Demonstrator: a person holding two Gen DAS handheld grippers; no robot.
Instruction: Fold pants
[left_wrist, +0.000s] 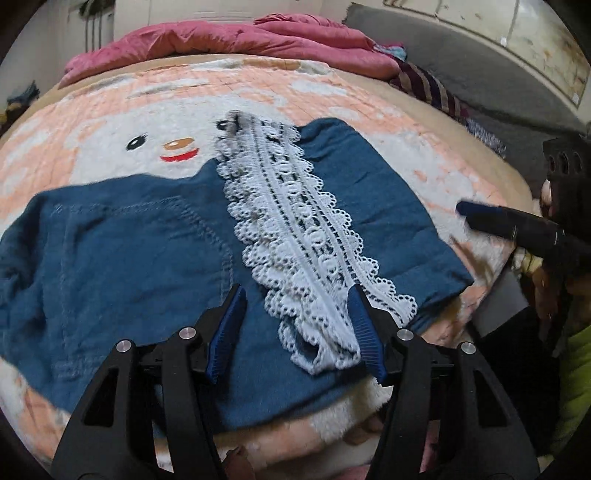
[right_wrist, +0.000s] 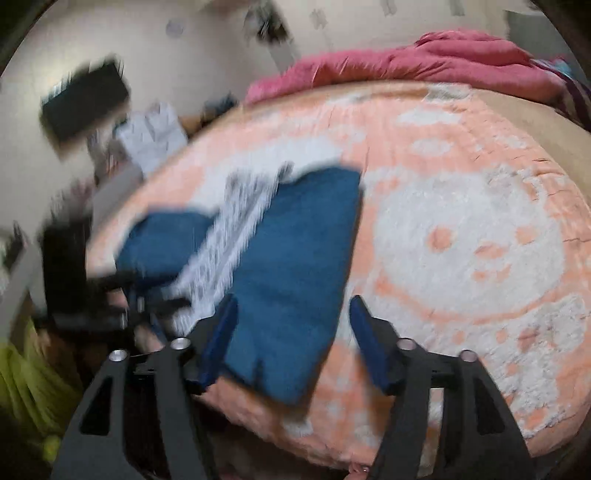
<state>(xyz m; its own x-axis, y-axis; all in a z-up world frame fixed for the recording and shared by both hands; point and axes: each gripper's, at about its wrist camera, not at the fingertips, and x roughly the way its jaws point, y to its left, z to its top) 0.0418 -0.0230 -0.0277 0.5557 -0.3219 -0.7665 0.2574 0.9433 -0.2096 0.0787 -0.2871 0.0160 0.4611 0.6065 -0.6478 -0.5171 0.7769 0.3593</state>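
Blue denim pants (left_wrist: 133, 243) lie folded on the bed, with a white lace trim strip (left_wrist: 291, 229) running down their middle. My left gripper (left_wrist: 297, 295) is open just above the near edge of the pants, its jaws either side of the lace end. My right gripper (left_wrist: 480, 218) shows at the right of the left wrist view, off the pants. In the blurred right wrist view the right gripper (right_wrist: 293, 306) is open and empty above the near end of the pants (right_wrist: 295, 266), and the lace (right_wrist: 229, 236) lies to the left.
The pants lie on a peach and white plush blanket (left_wrist: 110, 122) with a snowman face. A pink quilt (left_wrist: 229, 40) is bunched at the far end of the bed. A striped cloth (left_wrist: 428, 88) lies at the far right edge.
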